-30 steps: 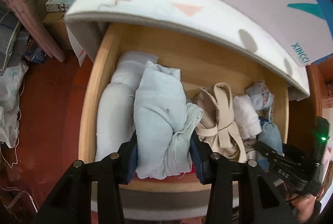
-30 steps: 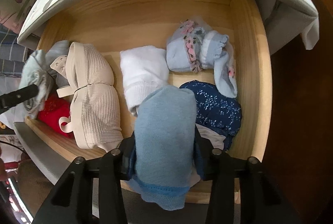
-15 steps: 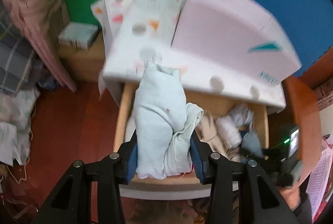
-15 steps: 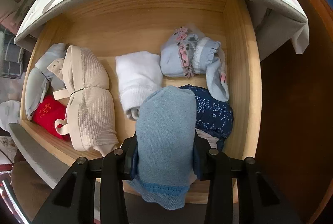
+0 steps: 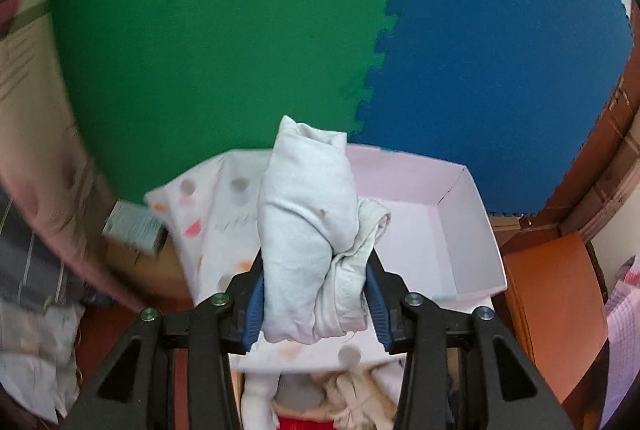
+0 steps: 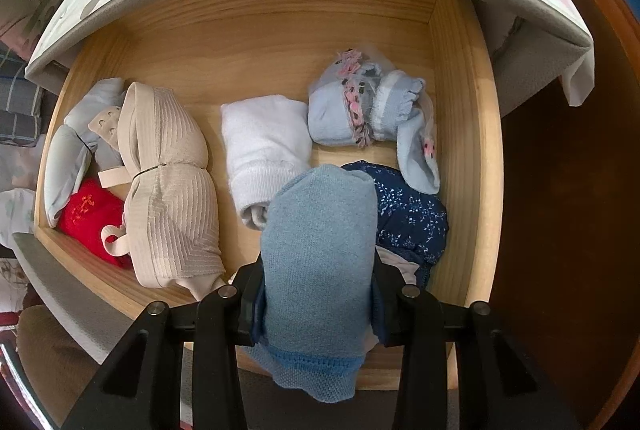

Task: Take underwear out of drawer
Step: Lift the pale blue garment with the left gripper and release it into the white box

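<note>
Pale grey-blue folded cotton underwear (image 5: 308, 230) sat clamped in the left gripper (image 5: 314, 296), jaws closed on it, held clear above the wooden drawer (image 6: 464, 134). Just beyond it lay a white open cardboard box (image 5: 460, 230) on a patterned cloth (image 5: 216, 206), with green and blue foam wall mats (image 5: 500, 62) behind. Right gripper (image 6: 318, 302) had its jaws closed on a blue knitted folded garment (image 6: 320, 262), low over the drawer. Farther in lay a navy floral piece (image 6: 412, 218), white roll (image 6: 264, 154), beige ribbed bra (image 6: 168, 186), red item (image 6: 88, 214).
</note>
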A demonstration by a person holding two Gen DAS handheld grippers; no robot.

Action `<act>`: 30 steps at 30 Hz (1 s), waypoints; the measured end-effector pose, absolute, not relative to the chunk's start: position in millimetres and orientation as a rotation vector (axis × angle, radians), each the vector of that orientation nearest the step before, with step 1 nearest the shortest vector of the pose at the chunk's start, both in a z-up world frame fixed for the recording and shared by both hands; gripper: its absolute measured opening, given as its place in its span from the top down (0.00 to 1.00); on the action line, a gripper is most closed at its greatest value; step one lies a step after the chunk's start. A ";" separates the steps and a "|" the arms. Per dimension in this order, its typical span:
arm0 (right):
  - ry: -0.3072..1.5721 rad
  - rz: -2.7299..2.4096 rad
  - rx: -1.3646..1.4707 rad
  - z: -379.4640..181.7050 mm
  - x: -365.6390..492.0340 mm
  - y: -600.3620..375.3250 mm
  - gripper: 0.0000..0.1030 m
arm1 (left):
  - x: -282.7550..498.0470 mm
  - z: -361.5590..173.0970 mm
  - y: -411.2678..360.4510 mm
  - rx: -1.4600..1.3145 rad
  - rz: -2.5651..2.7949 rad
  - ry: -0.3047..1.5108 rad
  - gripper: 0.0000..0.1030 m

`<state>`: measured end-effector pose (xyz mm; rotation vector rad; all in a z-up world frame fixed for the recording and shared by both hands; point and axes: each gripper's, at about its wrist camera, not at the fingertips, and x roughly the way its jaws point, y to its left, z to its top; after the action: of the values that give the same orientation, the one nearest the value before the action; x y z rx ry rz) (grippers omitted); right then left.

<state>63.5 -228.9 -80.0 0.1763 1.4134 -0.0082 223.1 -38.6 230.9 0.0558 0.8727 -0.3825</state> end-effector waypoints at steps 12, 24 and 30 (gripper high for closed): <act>1.412 0.009 0.183 -81.3 63.1 -230.8 0.64 | 304.0 134.2 -115.0 0.158 -0.379 1.041 0.57; 1.412 0.016 0.185 -81.3 64.3 -231.2 0.64 | 284.9 82.9 -110.0 0.244 -0.277 1.125 0.57; 1.410 0.015 0.192 -81.2 64.4 -231.4 0.64 | 268.7 83.1 -106.1 0.243 -0.250 1.138 0.57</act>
<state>64.4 -231.4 -81.2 0.1925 1.4099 0.0153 268.7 -106.1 83.1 0.2427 1.1376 -0.2496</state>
